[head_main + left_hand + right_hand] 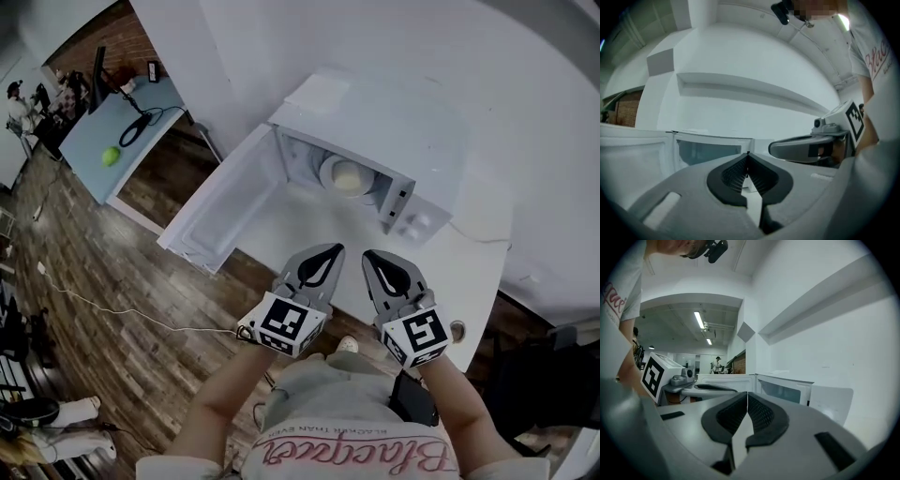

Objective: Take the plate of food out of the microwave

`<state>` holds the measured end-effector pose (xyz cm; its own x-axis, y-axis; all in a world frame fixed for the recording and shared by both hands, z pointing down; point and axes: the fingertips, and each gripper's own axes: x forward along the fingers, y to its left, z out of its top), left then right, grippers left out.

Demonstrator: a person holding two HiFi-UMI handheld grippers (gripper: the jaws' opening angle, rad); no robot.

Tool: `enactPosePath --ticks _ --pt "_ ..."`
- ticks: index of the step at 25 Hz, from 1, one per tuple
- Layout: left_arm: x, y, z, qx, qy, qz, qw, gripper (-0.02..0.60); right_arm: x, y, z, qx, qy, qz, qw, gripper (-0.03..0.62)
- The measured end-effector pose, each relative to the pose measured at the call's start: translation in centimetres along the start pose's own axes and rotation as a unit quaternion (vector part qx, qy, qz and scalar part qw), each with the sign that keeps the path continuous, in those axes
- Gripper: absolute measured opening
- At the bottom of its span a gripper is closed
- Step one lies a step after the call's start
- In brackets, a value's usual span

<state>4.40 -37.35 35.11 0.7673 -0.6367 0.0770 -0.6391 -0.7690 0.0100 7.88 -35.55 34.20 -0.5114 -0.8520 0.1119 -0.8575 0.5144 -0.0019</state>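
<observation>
white counter (272, 230) against white wall | boxy white microwave (412, 141), door (220, 202) open | round white plate (327, 174) of pale food (347, 176) inside | left gripper (330, 251), right gripper (371, 255): jaws together, empty | plate likely stiff, slick, breakable: pinch opposite rims, keep level

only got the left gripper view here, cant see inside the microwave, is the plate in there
Observer: Yes, the head view shows the plate with pale food inside the microwave, its door open.
Operator: is my right gripper holding anything
Observer: No, the right gripper has its jaws together, nothing between them.
Operator: how near is the left one
Observer: The left gripper hangs short of the open front, above the white counter, touching nothing.
</observation>
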Motion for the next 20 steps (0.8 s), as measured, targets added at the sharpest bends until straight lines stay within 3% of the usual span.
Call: enactPosePath --ticks 2,8,16,20 --pt "0.7 -0.6 0.0 -0.026 -0.018 0.005 0.9995 0.006 0.1 -0.8 -0.1 0.002 -0.003 -0.002 1.0 0.012" --pt "2.6 -0.4 -0.5 -0.048 -0.03 0.027 0.998 0.006 1.4 -2.5 -0.8 0.034 -0.016 -0.002 0.999 0.012" --pt "3.9 3.6 -0.7 -0.069 -0.047 0.083 0.9931 0.006 3.3 -3.8 -2.2 0.06 -0.01 -0.002 0.998 0.012" --pt "4.7 4.6 -2.1 -0.081 -0.043 0.087 0.992 0.006 4.1 -4.4 -3.4 0.065 -0.008 -0.007 0.998 0.012"
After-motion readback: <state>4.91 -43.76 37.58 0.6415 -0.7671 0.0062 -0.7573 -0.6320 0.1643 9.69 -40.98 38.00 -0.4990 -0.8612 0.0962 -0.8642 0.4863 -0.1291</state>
